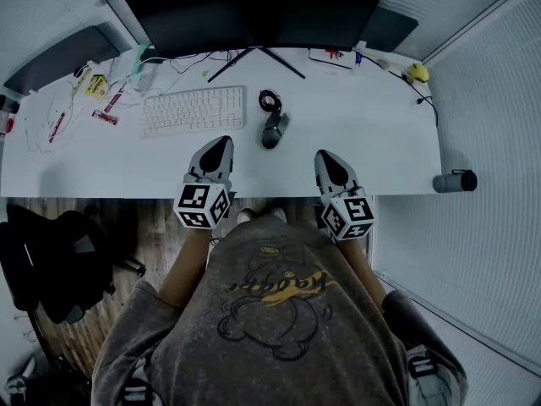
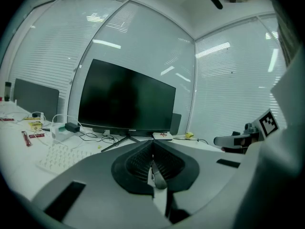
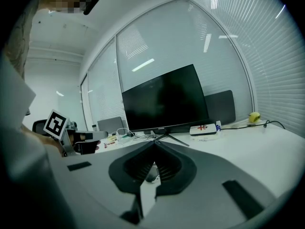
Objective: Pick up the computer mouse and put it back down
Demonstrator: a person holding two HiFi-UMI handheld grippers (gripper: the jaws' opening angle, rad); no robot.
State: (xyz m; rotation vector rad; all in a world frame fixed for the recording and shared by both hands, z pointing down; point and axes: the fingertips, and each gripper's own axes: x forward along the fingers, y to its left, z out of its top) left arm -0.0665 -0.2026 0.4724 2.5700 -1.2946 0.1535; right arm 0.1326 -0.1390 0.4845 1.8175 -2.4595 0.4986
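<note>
A dark grey computer mouse lies on the white desk, to the right of the keyboard, with its coiled cable just behind it. My left gripper hovers over the desk's front edge, to the left of and nearer than the mouse, jaws shut on nothing. My right gripper hangs to the right of and nearer than the mouse, also shut and empty. In the right gripper view the mouse shows through the slit below the closed tips. In the left gripper view the jaws meet at the tip.
A white keyboard sits left of the mouse, and a black monitor on a splayed stand is behind it. Cables and small packets clutter the far left of the desk. A dark cylinder sticks out at the desk's right edge. A black chair stands at lower left.
</note>
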